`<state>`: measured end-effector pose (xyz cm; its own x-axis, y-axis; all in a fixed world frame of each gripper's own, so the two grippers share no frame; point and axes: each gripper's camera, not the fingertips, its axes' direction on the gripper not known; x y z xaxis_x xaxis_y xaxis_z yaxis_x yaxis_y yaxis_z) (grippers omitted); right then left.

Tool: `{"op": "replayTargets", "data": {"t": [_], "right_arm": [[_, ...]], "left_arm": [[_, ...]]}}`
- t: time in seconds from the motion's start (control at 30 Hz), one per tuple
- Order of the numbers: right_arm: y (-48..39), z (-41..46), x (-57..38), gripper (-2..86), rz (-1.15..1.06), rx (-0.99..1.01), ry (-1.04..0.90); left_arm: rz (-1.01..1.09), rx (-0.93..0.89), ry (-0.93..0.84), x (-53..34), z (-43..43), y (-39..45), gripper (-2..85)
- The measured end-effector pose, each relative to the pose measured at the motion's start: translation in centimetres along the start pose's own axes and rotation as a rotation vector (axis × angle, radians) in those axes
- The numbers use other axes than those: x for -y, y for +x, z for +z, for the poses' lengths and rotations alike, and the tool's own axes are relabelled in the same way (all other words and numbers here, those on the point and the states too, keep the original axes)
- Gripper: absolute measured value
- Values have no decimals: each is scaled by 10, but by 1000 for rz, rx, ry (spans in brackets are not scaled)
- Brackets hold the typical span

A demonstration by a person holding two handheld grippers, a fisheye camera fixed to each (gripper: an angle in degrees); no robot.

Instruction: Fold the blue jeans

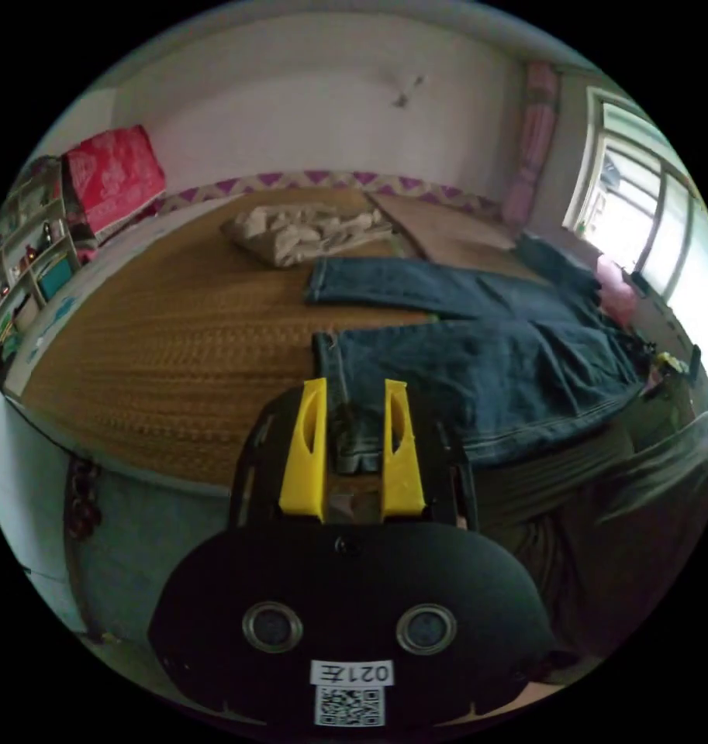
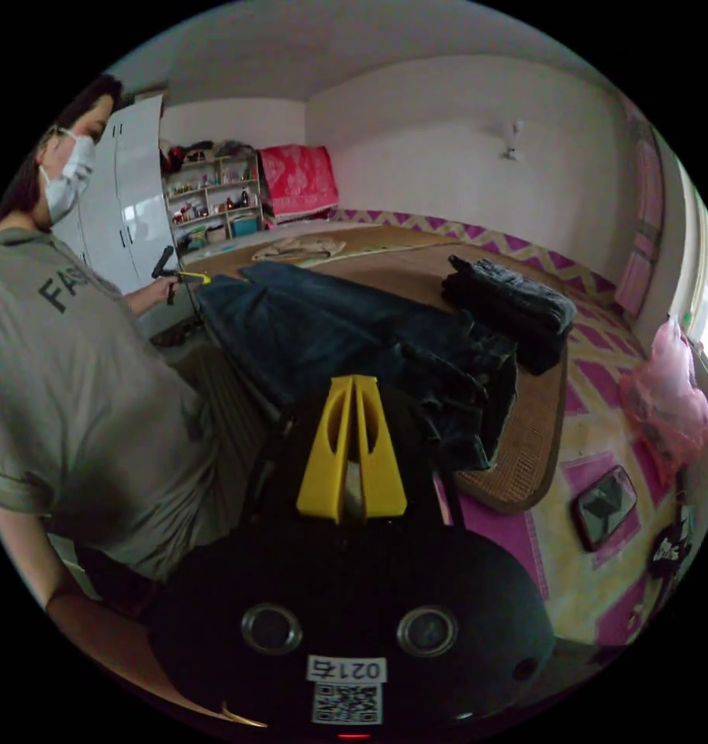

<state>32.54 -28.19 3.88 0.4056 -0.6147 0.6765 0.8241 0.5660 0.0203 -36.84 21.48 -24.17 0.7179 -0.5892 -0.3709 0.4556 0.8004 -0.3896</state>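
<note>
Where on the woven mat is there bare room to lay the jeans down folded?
The widest bare patch of the woven mat lies between the jeans' leg hems, the beige cloth and the mat's near edge. It is crowded at the waist end, where the jeans bunch against a dark folded pile.

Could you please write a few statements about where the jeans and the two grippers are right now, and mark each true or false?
1. The blue jeans lie spread flat on a woven mat. True.
2. The left gripper has its jaws apart around a leg hem. True.
3. The right gripper is wide open. False: its jaws meet at the tips.
4. The beige cloth covers the jeans. False: it lies apart, beyond them.
</note>
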Motion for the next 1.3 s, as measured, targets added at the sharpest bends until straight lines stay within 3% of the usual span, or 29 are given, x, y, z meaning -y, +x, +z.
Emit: {"op": "replayTargets", "data": {"t": [0.07, 0.17, 0.23, 0.33, 0.43, 0.53, 0.6, 0.7, 0.83, 0.9, 0.97, 1.07, 1.3], "right_arm": [[-3, 7, 3, -7, 11, 19, 5], [-11, 15, 9, -7, 5, 45, -7], [-18, 17, 15, -7, -11, 45, -13], [-31, 19, 22, -7, -42, 25, -5], [-41, 34, 19, -7, -49, -50, -42], [-49, 60, 10, -7, -23, -205, -200], [-58, 78, 3, -6, -19, -259, -306], [-79, 82, -7, -6, 34, -375, -267], [-76, 71, -24, -6, 306, -362, -160], [-77, 68, -29, -5, 333, -355, -146], [-84, 67, -32, -6, 311, -383, -154], [-91, 65, -41, -6, 297, -412, -138], [-83, 54, -62, -6, 396, -355, -88]], "left_arm": [[52, 121, 7, 4, -3, -2, 39], [90, 137, -75, 22, -8, -11, 1], [101, 232, 2, 28, -24, -19, -6], [45, 118, 131, 24, -46, -47, -9], [-16, 143, -97, 13, -20, -66, -9], [-68, 58, 102, -5, -44, -69, -9], [-57, -11, 141, -8, -53, -60, -9], [34, -99, 153, -8, -59, -25, -5], [100, -227, 115, -1, -48, 19, 30], [127, -217, 104, 1, -39, 31, 39], [168, -125, -20, -2, -17, 40, 22], [114, -152, 58, -15, -23, 28, 0], [78, -121, -6, -8, -26, 15, -9]]}}
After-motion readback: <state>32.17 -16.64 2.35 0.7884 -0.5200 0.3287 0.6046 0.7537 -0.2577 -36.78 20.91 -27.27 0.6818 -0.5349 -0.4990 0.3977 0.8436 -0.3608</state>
